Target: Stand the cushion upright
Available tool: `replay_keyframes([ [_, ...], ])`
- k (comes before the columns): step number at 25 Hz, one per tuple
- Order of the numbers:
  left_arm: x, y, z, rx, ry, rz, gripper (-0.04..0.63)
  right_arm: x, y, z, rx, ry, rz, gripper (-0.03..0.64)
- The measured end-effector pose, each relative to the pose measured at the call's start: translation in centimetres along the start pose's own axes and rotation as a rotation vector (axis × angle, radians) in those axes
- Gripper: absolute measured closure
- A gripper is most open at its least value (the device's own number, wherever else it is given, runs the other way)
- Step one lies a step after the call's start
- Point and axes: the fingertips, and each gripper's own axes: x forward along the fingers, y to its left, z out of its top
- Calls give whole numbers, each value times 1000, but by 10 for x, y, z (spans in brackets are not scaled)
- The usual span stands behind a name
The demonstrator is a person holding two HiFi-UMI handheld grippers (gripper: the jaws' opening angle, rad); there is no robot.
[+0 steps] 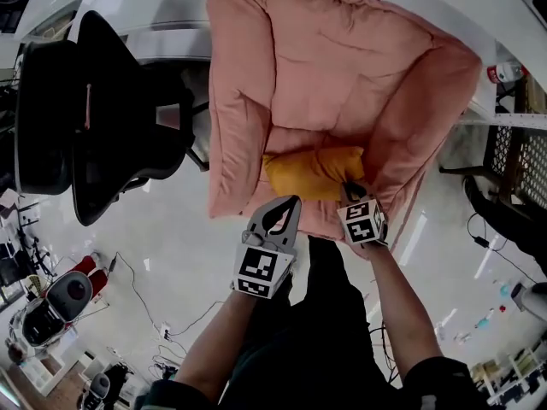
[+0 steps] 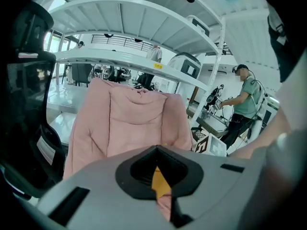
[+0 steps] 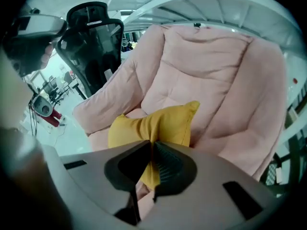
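Black office chair point(image 1: 94, 118): stands well apart at the left; judged no hazard to the lift.
Left gripper point(image 1: 293, 202): jaws together, nothing seen clamped, tips at the cushion's lower edge. It gives no support, so the cushion may swing or twist.
Yellow cushion point(image 1: 312, 173): lies on the seat of the pink armchair point(image 1: 235, 101). Soft filling may sag and fold over once stood.
Right gripper point(image 1: 349, 186): clamped on a thin fold of cushion fabric. A single-point pinch may slip and drop the cushion.
Backrest point(image 1: 342, 49): sloped and padded. A cushion set too far from it may topple forward.
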Motion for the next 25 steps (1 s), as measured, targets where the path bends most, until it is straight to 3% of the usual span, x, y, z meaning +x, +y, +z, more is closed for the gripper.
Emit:
replay_keyframes([
  [12, -20, -5, 32, 14, -73, 21, 591, -51, -10, 66, -415, -64, -100, 603],
  [25, -29, 5, 58, -10, -107, 51, 591, -65, -34, 156, -580, -128, -123, 606],
])
